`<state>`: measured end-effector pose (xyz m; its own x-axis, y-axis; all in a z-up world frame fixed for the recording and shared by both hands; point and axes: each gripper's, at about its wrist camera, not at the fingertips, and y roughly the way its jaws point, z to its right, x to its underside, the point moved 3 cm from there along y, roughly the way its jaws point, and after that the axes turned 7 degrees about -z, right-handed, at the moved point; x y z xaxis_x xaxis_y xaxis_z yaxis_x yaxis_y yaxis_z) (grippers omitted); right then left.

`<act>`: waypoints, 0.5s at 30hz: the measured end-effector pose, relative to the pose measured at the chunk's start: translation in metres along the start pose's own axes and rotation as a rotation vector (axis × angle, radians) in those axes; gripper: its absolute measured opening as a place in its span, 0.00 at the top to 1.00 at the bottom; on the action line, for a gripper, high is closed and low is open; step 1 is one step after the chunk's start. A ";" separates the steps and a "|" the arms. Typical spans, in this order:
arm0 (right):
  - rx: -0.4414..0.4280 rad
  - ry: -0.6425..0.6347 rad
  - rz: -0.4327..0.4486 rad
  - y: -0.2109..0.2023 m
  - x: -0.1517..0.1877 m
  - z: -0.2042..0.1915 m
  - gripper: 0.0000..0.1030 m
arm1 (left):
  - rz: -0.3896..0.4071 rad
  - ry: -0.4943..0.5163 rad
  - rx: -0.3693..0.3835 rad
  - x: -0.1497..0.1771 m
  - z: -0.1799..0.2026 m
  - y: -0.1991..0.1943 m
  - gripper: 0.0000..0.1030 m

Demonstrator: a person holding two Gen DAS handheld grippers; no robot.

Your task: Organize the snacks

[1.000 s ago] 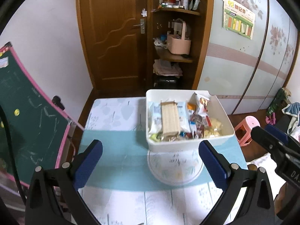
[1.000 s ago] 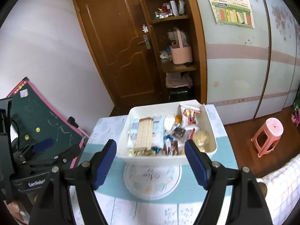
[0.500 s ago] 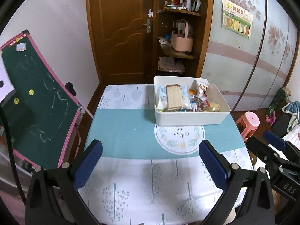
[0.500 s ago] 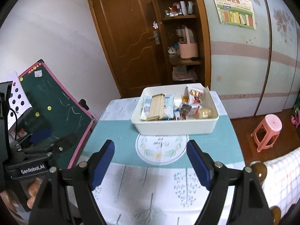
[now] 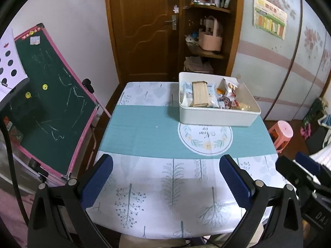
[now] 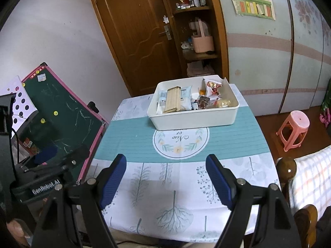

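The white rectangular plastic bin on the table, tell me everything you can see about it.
The white rectangular plastic bin is open-topped, with smooth walls and rounded corners. It stands upright and level at the far side of the table, on the teal band of the tablecloth, its near edge overlapping the round floral emblem. It holds packaged snacks: a long tan wafer pack on pale wrappers, colourful packets to the right. Neither gripper touches it.

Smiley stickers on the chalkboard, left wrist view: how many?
2. Both are yellow, on the green chalkboard left of the table: one higher, one lower and further left. Any others may be hidden past the frame edge.
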<state>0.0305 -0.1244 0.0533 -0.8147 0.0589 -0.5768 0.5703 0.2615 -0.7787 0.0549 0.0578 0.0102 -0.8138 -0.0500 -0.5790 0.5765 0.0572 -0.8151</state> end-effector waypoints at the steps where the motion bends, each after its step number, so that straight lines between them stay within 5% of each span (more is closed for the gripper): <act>1: -0.002 -0.002 -0.001 0.000 0.000 -0.001 0.23 | -0.005 0.011 0.004 0.002 0.002 0.000 0.01; 15: 0.011 -0.046 0.029 -0.006 0.001 -0.013 0.23 | -0.006 0.015 -0.009 0.005 0.005 -0.002 0.01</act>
<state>0.0251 -0.1130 0.0606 -0.7920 0.0220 -0.6101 0.5953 0.2498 -0.7637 0.0500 0.0524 0.0084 -0.8184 -0.0352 -0.5735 0.5707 0.0663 -0.8185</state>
